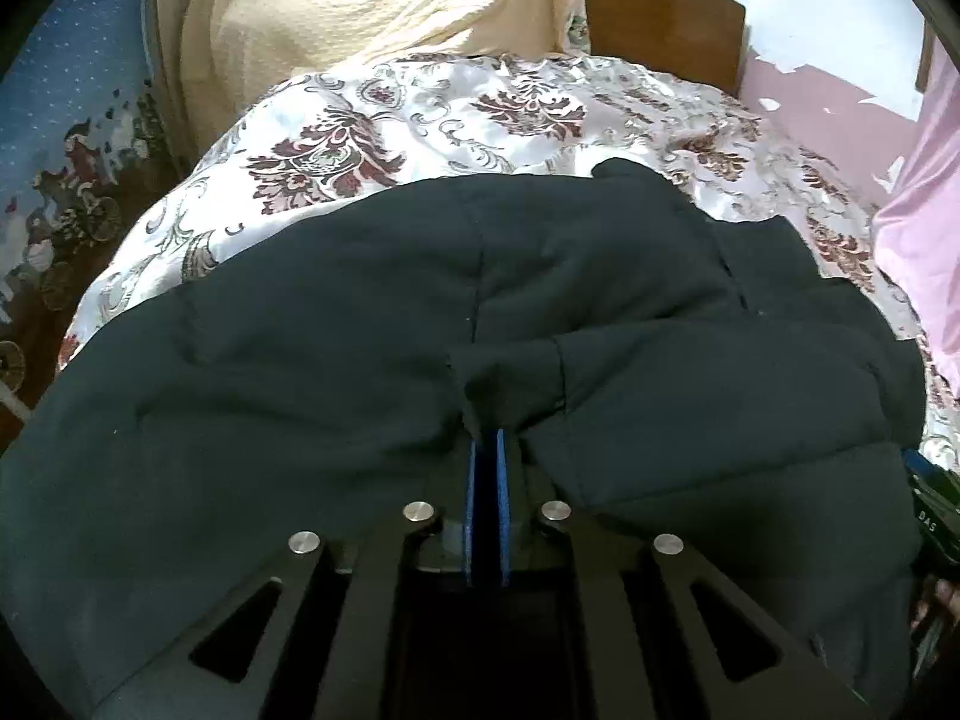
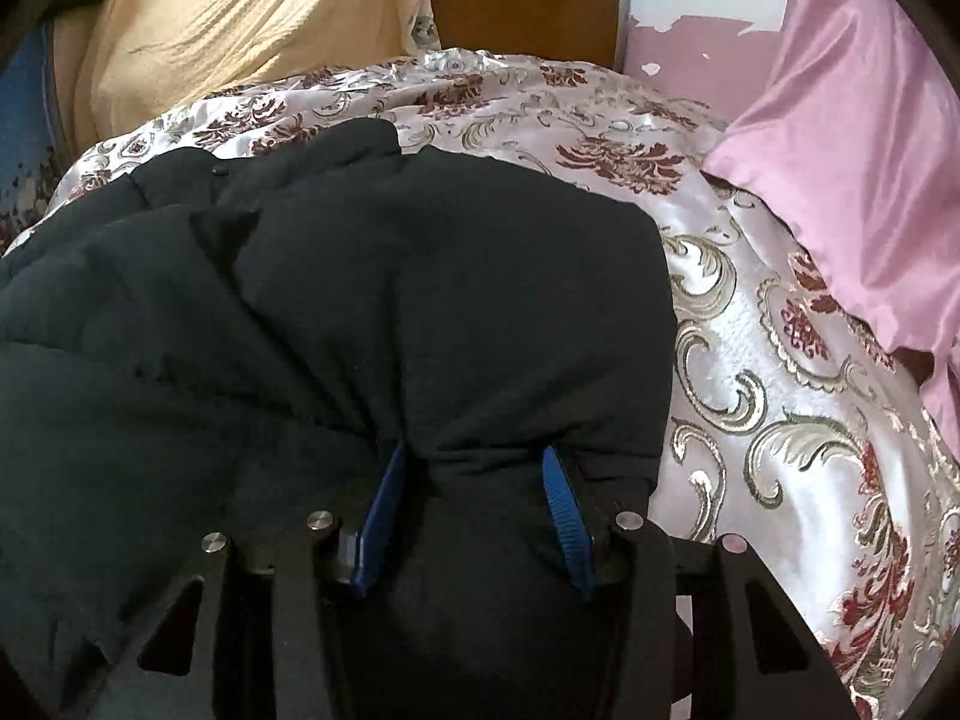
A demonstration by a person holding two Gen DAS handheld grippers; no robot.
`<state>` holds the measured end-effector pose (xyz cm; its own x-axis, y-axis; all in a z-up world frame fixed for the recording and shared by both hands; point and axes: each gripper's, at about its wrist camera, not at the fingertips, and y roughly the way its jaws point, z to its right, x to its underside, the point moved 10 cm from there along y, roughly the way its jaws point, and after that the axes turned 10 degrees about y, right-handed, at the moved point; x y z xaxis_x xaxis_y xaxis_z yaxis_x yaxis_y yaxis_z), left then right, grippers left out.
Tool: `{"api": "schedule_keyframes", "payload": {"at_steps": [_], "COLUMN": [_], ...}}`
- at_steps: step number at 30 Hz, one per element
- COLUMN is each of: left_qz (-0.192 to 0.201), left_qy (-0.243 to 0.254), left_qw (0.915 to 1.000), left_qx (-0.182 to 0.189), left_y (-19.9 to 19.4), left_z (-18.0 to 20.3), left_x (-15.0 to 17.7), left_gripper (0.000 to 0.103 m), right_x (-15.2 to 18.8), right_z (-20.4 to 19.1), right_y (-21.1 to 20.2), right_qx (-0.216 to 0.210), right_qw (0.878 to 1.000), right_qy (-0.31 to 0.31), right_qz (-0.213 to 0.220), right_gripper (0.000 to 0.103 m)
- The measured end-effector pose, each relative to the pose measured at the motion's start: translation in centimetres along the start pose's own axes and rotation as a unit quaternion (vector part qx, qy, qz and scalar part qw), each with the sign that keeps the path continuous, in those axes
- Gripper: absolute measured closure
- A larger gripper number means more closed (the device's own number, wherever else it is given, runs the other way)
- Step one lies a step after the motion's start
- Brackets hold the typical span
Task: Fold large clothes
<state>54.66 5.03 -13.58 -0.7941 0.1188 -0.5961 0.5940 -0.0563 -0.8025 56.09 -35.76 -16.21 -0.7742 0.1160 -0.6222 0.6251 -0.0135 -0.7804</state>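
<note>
A large black padded jacket (image 1: 372, 300) lies spread on a bed with a floral satin cover (image 1: 372, 120). My left gripper (image 1: 487, 438) is shut, its blue pads pinching a fold of the jacket's near edge. In the right wrist view the same black jacket (image 2: 390, 276) is bunched up over the floral cover (image 2: 780, 396). My right gripper (image 2: 474, 462) has its blue pads apart with a thick bunch of the jacket's edge between them; the fabric hides the fingertips.
A cream blanket (image 1: 336, 6) hangs at the back left. A wooden headboard (image 2: 528, 0) stands at the far end. A pink pillow (image 2: 852, 168) lies on the right. A blue patterned cloth (image 1: 66, 138) lies left of the bed.
</note>
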Motion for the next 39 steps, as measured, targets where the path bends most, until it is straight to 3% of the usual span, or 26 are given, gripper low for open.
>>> {"api": "schedule_keyframes", "payload": {"at_steps": [2,3,4,5,6,7,9,13,18,22,26,29,32,35,39], "left_qz": [0.001,0.004,0.008,0.018,0.026,0.039,0.062,0.054,0.052,0.024,0.005,0.000,0.001,-0.013,-0.020], "left_qy": [-0.010,-0.020,-0.026,-0.035,-0.045,-0.055,-0.071,-0.103,-0.149,-0.187,-0.226,-0.294,-0.376,-0.415,-0.453], "left_qw": [0.9998,0.9990,0.9981,0.9971,0.9966,0.9959,0.9927,0.9898,0.9869,0.9814,0.9740,0.9555,0.9230,0.9021,0.8861], "left_qx": [0.020,0.039,0.055,0.065,0.063,0.060,0.075,0.083,0.035,0.038,0.006,-0.028,-0.084,-0.117,-0.094], "left_y": [-0.4,-1.0,-1.6,-2.4,-3.2,-4.2,-6.5,-10.1,-14.9,-16.8,-19.2,-21.1,-22.7,-22.6,-21.4], "left_z": [-0.1,-0.1,-0.1,-0.1,-0.3,-0.6,-1.0,-2.8,-7.2,-9.1,-12.1,-15.4,-20.0,-23.1,-24.8], "left_x": [-0.1,-0.1,-0.2,-0.3,-0.6,-0.7,-0.9,0.7,6.6,12.1,17.0,20.7,24.0,26.2,28.0], "left_gripper": [0.091,0.078,0.055,0.043,0.024,0.020,0.020,0.019,0.013,0.013,0.013,0.013,0.013,0.013,0.013], "right_x": [-0.4,-0.5,-0.6,-0.8,-1.0,-1.1,-1.2,-1.1,0.4,1.4,1.5,1.3,1.5,2.7,4.2], "right_z": [0.2,0.0,-0.4,-0.8,-1.5,-2.1,-4.6,-10.0,-18.8,-25.1,-29.9,-32.2,-33.5,-33.7,-33.8], "right_y": [-1.6,-2.6,-3.7,-4.7,-6.0,-6.9,-8.9,-11.2,-11.5,-9.8,-8.3,-6.7,-5.3,-4.2,-3.2], "right_qx": [0.002,-0.007,-0.020,-0.027,-0.030,-0.033,-0.060,-0.099,-0.132,-0.148,-0.149,-0.142,-0.121,-0.107,-0.095], "right_qw": [1.000,0.999,0.999,0.998,0.997,0.997,0.995,0.992,0.987,0.984,0.980,0.978,0.979,0.979,0.975], "right_qy": [0.009,0.015,0.019,0.021,0.020,0.017,0.008,-0.015,-0.065,-0.086,-0.125,-0.143,-0.158,-0.169,-0.193], "right_qz": [0.021,0.030,0.039,0.048,0.061,0.072,0.077,0.075,0.067,0.052,0.053,0.051,0.052,0.049,0.056], "right_gripper": [0.057,0.057,0.052,0.046,0.032,0.025,0.024,0.017,0.015,0.015,0.015,0.015,0.015,0.012,0.005]}}
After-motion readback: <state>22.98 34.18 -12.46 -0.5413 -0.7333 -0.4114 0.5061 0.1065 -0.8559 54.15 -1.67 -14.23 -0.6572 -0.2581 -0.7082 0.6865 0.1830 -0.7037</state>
